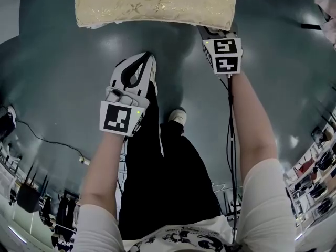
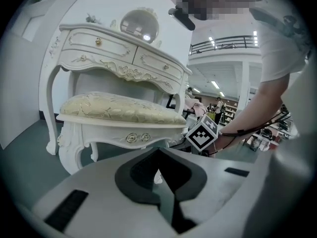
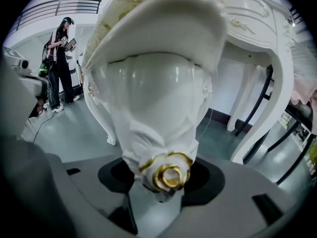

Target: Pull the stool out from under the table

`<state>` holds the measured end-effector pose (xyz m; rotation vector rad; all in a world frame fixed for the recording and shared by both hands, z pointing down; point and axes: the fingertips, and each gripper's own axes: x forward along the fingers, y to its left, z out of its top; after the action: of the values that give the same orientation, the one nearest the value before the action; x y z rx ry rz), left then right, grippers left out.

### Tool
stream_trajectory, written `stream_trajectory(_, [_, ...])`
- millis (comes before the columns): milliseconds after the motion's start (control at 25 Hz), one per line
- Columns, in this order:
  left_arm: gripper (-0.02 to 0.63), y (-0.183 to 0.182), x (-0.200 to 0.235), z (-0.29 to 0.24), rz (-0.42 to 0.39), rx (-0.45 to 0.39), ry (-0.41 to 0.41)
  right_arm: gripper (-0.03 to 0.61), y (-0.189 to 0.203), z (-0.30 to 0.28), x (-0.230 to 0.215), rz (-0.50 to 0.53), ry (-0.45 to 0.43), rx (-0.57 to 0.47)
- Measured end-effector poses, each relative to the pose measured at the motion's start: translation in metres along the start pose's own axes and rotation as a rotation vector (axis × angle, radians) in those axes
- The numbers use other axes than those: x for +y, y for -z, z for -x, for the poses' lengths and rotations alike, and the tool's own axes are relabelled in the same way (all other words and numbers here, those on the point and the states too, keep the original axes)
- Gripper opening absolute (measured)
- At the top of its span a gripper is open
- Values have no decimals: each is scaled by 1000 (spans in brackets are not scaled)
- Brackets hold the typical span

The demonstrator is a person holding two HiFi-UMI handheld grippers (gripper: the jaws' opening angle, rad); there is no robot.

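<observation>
The stool [image 1: 152, 4] stands on the grey floor [image 1: 79, 62] just in front of the white dressing table [image 2: 124, 53], with its far side close to the table's front edge. It has a cream cushion [image 2: 119, 108] with a leaf pattern and a white carved frame. At one front corner of the frame there is a gold rose ornament [image 3: 171, 175].

The right gripper [image 1: 212, 34] is clenched on this corner. In the right gripper view the carved top of the leg sits between the two jaws, which stand wide around it, with the rose just above them. In the head view its tips go under the right end of the cushion.

The left gripper [image 1: 146, 62] is apart from the stool, nearer to the person, above the bare floor. Its jaws are together and nothing is between them.

Below the grippers are the person's black trousers [image 1: 168, 177] and one white shoe [image 1: 178, 115]. A thin black cable [image 1: 52, 140] lies on the floor at the left. In the right gripper view another person [image 3: 60, 63] stands far behind the stool.
</observation>
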<state>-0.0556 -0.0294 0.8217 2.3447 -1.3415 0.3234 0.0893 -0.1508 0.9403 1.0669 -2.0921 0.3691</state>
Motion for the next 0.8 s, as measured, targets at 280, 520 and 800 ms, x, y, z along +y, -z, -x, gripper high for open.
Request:
stream_trajectory(280, [17, 24, -26, 38, 15, 12, -30, 259, 32, 35, 46, 15, -36, 24])
stream_trajectory(520, [17, 29, -68, 48, 11, 37, -38, 261, 69, 74, 36, 8, -41, 43])
stream_trajectory(800, [17, 8, -69, 66, 0, 17, -64, 291, 69, 84, 27, 41, 43, 118])
